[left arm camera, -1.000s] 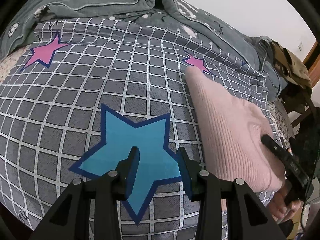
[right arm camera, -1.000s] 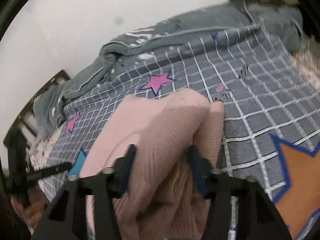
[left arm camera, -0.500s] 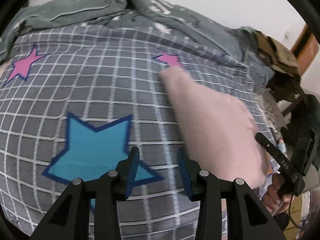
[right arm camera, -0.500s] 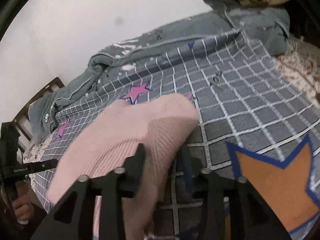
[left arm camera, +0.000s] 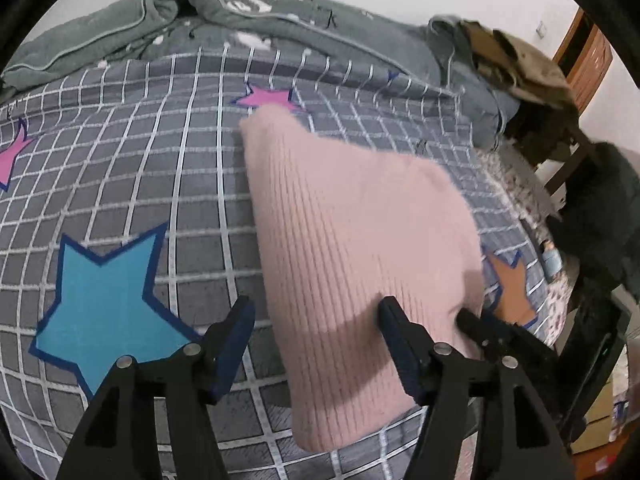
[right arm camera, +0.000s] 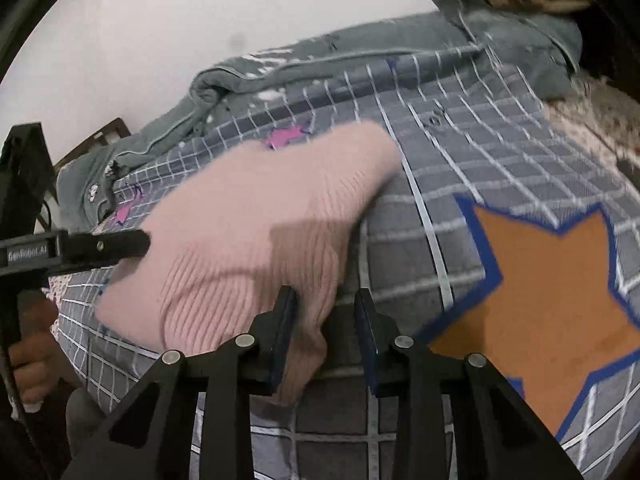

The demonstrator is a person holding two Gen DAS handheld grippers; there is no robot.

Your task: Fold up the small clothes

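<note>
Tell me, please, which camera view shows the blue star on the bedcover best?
The left wrist view: the blue star lies whole and unobscured beside the pink knitted garment. The right wrist view shows none of it, only the orange star.

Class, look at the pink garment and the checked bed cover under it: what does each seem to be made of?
Pink garment: soft ribbed knit, likely wool or acrylic; fine vertical ribs and a fuzzy matte edge show. Checked bed cover: flat woven cloth, probably cotton or polyester; smooth, matte, with printed white lines and stars.
</note>
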